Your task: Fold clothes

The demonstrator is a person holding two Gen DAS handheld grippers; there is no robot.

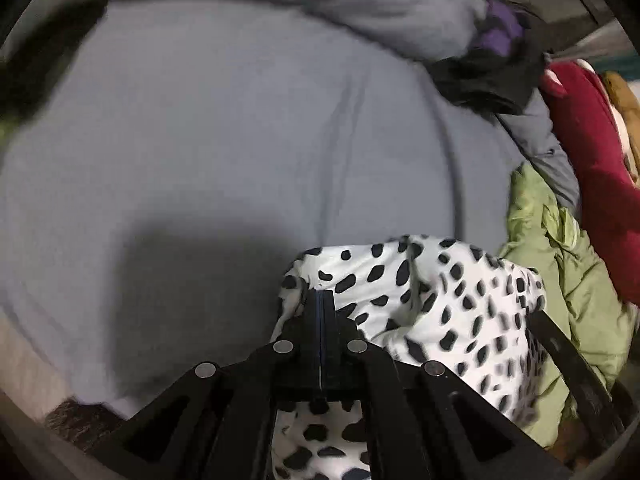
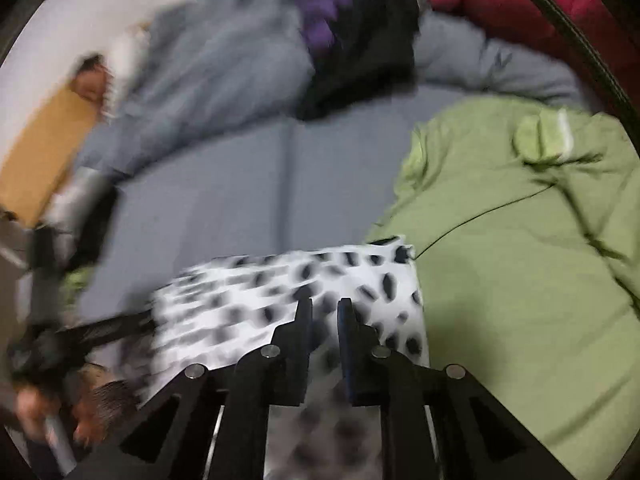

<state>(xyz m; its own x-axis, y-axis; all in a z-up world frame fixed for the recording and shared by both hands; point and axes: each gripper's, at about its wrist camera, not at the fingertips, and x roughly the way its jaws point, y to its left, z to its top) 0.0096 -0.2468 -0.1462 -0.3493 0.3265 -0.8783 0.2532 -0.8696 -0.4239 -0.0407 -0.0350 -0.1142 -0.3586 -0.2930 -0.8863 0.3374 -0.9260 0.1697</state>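
My left tool (image 1: pixel 322 300) is clenched on the upper edge of the spotted cloth (image 1: pixel 424 292), a soft white fabric with black blotches, bunched into folds over the smooth grey bed sheet (image 1: pixel 200 140). My right tool (image 2: pixel 325 308) shows a narrow gap between its black fingers, the same cloth (image 2: pixel 280 288) between them; I cannot tell if they pinch it. A crumpled green garment (image 2: pixel 520 240) lies just beside it.

My left gripper (image 1: pixel 322 300) points steeply down with its jaws pressed together, pinching the spotted cloth (image 1: pixel 420 292). My right gripper (image 2: pixel 325 308) tilts down too, jaws slightly apart with the same cloth lying between them.
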